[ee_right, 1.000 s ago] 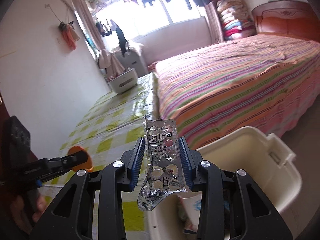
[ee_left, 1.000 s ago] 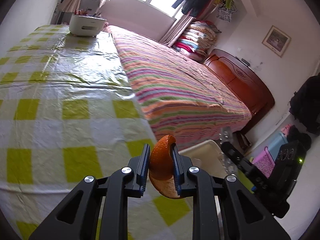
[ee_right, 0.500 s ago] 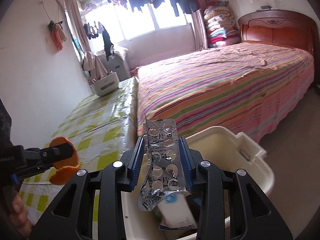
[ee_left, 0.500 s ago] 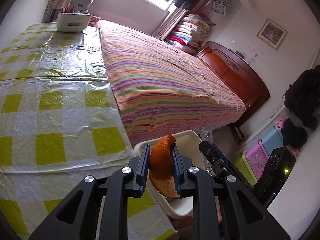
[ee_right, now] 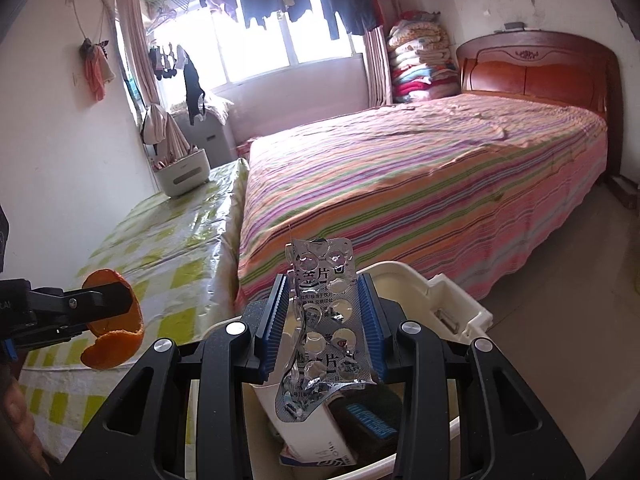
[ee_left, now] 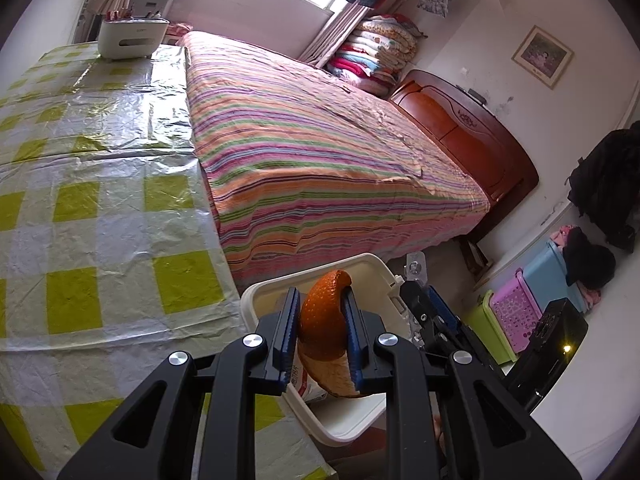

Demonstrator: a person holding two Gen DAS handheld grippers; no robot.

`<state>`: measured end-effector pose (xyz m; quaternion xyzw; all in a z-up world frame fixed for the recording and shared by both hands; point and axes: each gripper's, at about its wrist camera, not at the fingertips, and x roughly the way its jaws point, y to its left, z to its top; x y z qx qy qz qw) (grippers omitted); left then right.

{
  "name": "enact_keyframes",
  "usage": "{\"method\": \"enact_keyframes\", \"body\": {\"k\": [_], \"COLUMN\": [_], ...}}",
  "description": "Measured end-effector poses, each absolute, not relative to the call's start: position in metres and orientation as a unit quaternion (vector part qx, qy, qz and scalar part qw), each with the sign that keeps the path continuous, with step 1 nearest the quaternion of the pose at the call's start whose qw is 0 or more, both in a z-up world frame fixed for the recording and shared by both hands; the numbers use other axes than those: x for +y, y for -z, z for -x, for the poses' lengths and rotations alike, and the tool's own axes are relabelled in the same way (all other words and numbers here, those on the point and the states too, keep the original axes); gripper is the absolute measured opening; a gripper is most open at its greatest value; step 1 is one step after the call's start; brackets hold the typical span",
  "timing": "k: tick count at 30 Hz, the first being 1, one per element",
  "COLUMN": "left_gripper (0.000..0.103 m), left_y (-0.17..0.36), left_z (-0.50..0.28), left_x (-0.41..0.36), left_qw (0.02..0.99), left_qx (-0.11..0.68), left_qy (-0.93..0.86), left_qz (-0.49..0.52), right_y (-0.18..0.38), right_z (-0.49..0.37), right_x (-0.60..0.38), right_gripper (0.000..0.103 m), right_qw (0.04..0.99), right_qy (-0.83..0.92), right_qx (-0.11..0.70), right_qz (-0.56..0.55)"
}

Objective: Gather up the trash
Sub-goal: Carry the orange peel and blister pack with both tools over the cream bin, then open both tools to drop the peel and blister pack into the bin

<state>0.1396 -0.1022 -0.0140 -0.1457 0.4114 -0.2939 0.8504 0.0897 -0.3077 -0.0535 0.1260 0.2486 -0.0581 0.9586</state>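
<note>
A: Left gripper (ee_left: 320, 336) status?

B: Clamped on a piece of orange peel (ee_left: 324, 328). Blue pads press both sides of it, narrow gap. Peel stands up out of the jaws, pith side hanging below.

A: Where is it relative to the bin?

B: In the left wrist view the peel sits in front of the cream plastic bin (ee_left: 344, 432), which stands on the floor between the table corner and the bed. From the right wrist view the peel (ee_right: 114, 320) looks to be over the table edge, left of the bin. Can't settle which from these two angles.

A: Right gripper (ee_right: 326, 328)?

B: Closed on an empty pill blister sheet (ee_right: 324, 332). Foil is crumpled, pads grip its two long edges, so the jaws are moderately apart. Sheet is upright, lower end drooping over the bin (ee_right: 448, 296) opening.

A: Anything in the bin?

B: A white printed box (ee_right: 316, 436) and something dark with a blue label; can't tell what that is.

A: Surroundings?

B: Table (ee_left: 100, 184) with a yellow-and-white checked plastic cover, a white container (ee_left: 132, 38) at its far end. Striped bed (ee_left: 320, 148) right beside it.
</note>
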Motion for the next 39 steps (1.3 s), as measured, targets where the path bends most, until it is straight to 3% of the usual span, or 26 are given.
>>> {"method": "enact_keyframes", "body": {"k": [11,15,23,29,39], "left_gripper": [0.021,0.021,0.021,0.021,0.021], "left_y": [0.014,0.011,0.014,0.025,0.036], "left_z": [-0.141,-0.141,-0.143,-0.147,-0.142], "left_x": [-0.122,-0.129,-0.135,-0.142,-0.168], "left_qw": [0.846,0.845,0.842,0.837,0.833], "left_qx": [0.417,0.415,0.422,0.435,0.445], "left_qy": [0.305,0.314,0.315,0.313,0.32], "left_qz": [0.131,0.123,0.12,0.111,0.071], "right_y": [0.062,0.06,0.037,0.028,0.037], "right_z": [-0.086,-0.082,-0.052,-0.024,-0.02], "right_x": [-0.314,-0.32,-0.346,-0.371,-0.373], "right_gripper": [0.038,0.066,0.079,0.08,0.08], "right_qw": [0.954,0.954,0.959,0.954,0.948], "right_qy": [0.065,0.069,0.093,0.112,0.116], "right_qx": [0.255,0.248,0.173,0.111,0.105], "right_qz": [-0.142,-0.153,-0.204,-0.256,-0.278]}}
